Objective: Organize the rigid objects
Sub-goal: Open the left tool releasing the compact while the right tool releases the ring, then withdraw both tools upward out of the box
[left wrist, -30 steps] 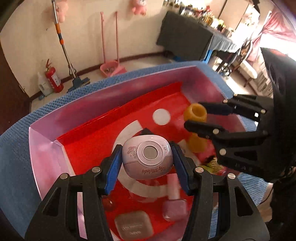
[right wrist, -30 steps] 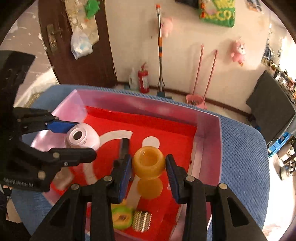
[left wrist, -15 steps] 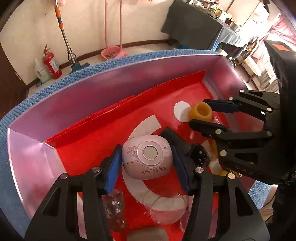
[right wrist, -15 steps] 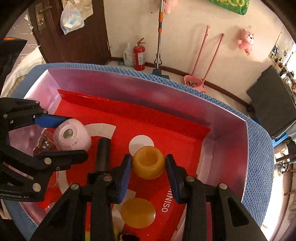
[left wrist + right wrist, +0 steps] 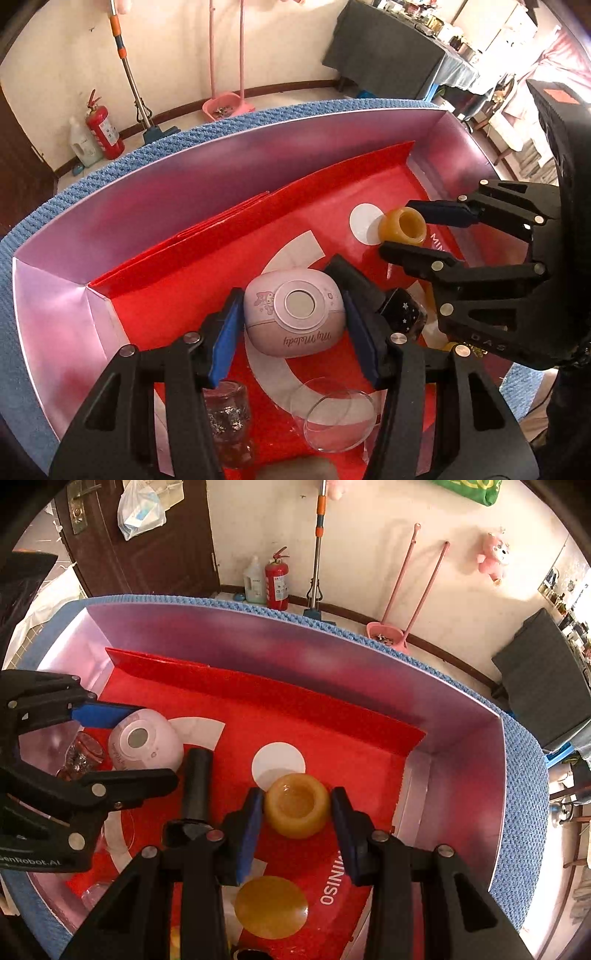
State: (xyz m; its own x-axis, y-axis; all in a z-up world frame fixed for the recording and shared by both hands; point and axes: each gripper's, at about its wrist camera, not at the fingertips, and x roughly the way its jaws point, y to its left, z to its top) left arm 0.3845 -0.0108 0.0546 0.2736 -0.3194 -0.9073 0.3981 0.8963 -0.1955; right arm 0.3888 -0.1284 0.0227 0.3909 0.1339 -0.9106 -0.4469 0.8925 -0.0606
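We are gripping a rounded pink case (image 5: 293,314) printed with a cartoon in our left tongs (image 5: 291,325), and an open amber jar (image 5: 297,805) in our right tongs (image 5: 297,812), both low inside the pink box (image 5: 461,775) with the red liner (image 5: 332,731). An amber lid (image 5: 271,904), black tube (image 5: 197,779), clear dish (image 5: 338,415) and glitter jar (image 5: 229,417) are lying there too.

Your 2 grippers inside the tray

In the tray (image 5: 461,716), your pod (image 5: 295,314) sits left of the cup (image 5: 297,805); the lid (image 5: 271,910) lies nearer you, the bowl (image 5: 338,417) before the pod.
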